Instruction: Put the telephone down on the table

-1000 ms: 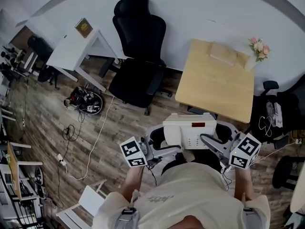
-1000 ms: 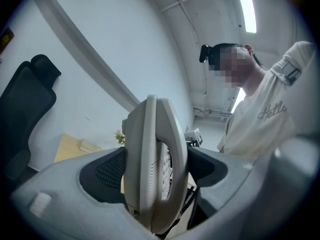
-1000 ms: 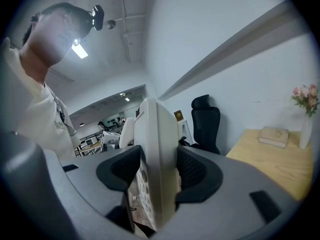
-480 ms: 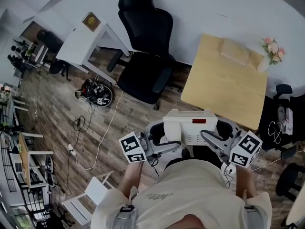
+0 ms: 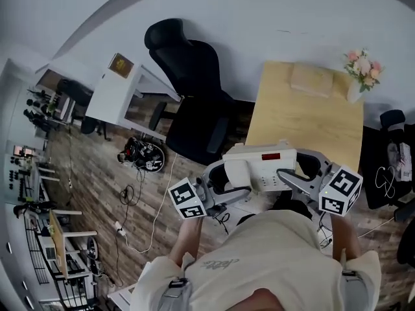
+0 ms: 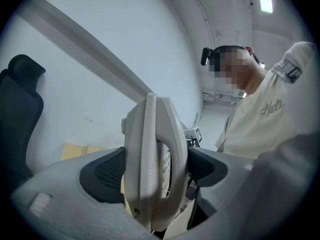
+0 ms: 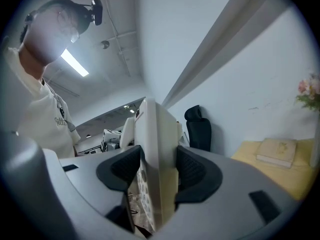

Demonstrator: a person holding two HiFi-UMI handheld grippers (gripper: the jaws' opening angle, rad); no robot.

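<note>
The wood-plank floor [image 5: 97, 167] spreads left of the table [image 5: 305, 118], which is one rectangular slab of pale, smooth wood set against the white wall. Left of the table stands one black high-backed office chair [image 5: 194, 102] with a padded seat and armrests, and further left of it one white flat-topped desk [image 5: 120, 92]. The telephone [image 5: 259, 170], a boxy cream plastic desk set with a dark red display strip and rows of small buttons, is held up off the table at its near edge, in front of the person's chest. There are two grey grippers, each bearing a cube with square markers. The left gripper [image 5: 224, 180] grips the end farther from the table, its ribbed black pads [image 6: 107, 174] pressed on both sides of the rounded handset end [image 6: 150, 149]. The right gripper [image 5: 301, 173] is clamped on the other end, pads [image 7: 192, 171] tight against the thin casing [image 7: 155, 134]. On the table's far side lie one flat tan book [image 5: 312, 80] and one small bunch of pink flowers [image 5: 360, 63].
</note>
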